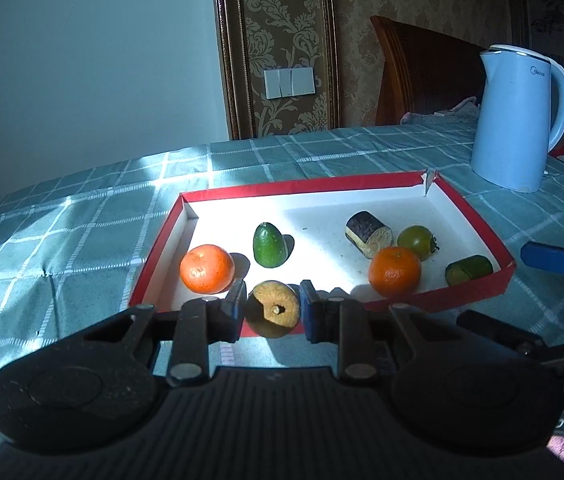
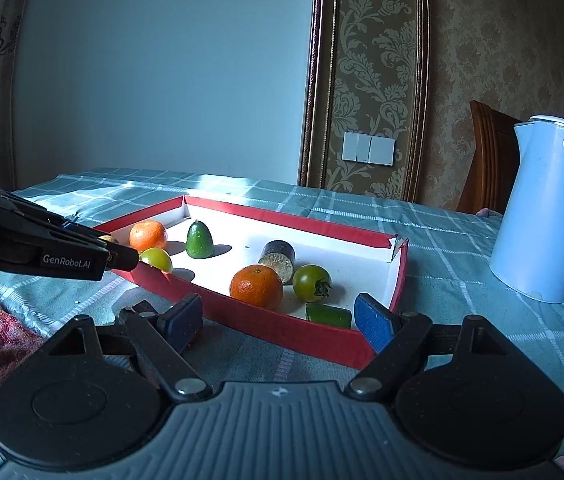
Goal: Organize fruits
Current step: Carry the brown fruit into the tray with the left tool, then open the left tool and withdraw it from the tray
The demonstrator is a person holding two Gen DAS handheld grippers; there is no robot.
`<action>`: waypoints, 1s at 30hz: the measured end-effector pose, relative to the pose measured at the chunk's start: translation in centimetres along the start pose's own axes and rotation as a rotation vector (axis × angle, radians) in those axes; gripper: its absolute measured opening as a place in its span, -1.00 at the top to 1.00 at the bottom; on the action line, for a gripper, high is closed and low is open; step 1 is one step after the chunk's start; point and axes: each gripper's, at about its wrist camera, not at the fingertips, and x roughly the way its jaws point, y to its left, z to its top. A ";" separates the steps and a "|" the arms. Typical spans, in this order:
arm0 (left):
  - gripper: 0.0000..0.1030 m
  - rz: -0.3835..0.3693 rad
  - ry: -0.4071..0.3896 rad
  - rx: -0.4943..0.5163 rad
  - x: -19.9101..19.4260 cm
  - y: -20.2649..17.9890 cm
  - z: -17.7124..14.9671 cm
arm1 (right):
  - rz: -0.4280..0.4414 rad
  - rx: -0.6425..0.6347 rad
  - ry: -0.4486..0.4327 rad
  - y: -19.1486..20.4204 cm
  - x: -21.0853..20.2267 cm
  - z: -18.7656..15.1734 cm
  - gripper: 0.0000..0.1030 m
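- Left gripper [image 1: 272,312] is clamping the cut green fruit [image 1: 273,314] at lower centre, cut face toward the camera, just over the red tray's [image 1: 477,284] near rim.
- Right gripper [image 2: 282,322] is gaping wide, holding nothing, beside the tray's near corner.
- Left is the hand carrying; tray floor is lying just ahead.

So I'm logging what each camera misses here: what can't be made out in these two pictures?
- Left wrist view: the cut green piece is half hidden by the red tray wall.
- Right wrist view: the left gripper covers most of the halved fruit it holds; the pads cannot be seen.
- Right wrist view: the kettle handle is cut off by the right edge.
- Both views: the person is mostly out of frame.
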 end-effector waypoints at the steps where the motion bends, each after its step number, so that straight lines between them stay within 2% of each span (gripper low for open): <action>1: 0.51 -0.004 -0.009 -0.002 0.4 -0.2 0.6 | -0.001 0.002 0.001 0.0 0.0 0.0 -0.62; 6: 0.51 -0.025 0.012 0.001 4.4 -1.1 3.0 | 0.001 0.023 0.013 -0.3 0.2 0.0 -0.62; 12: 0.51 -0.014 0.070 0.015 8.6 -2.1 3.4 | 0.008 0.054 0.028 -0.7 0.5 0.0 -0.62; 20: 0.46 0.009 0.045 0.042 9.5 -2.8 3.0 | 0.020 0.063 0.047 -0.8 0.8 0.1 -0.62; 22: 0.12 0.035 0.036 0.062 9.4 -3.0 2.8 | 0.022 0.064 0.050 -0.8 0.9 0.1 -0.62; 23: -0.17 0.043 0.034 0.061 9.3 -3.0 2.8 | 0.021 0.066 0.051 -0.8 0.9 0.2 -0.62; 24: -0.31 0.050 0.031 0.054 9.1 -2.9 2.7 | 0.022 0.068 0.052 -0.9 0.9 0.2 -0.62; 30: -0.46 0.069 0.012 0.020 6.9 -1.5 2.4 | 0.027 0.090 0.070 -1.2 1.3 0.3 -0.62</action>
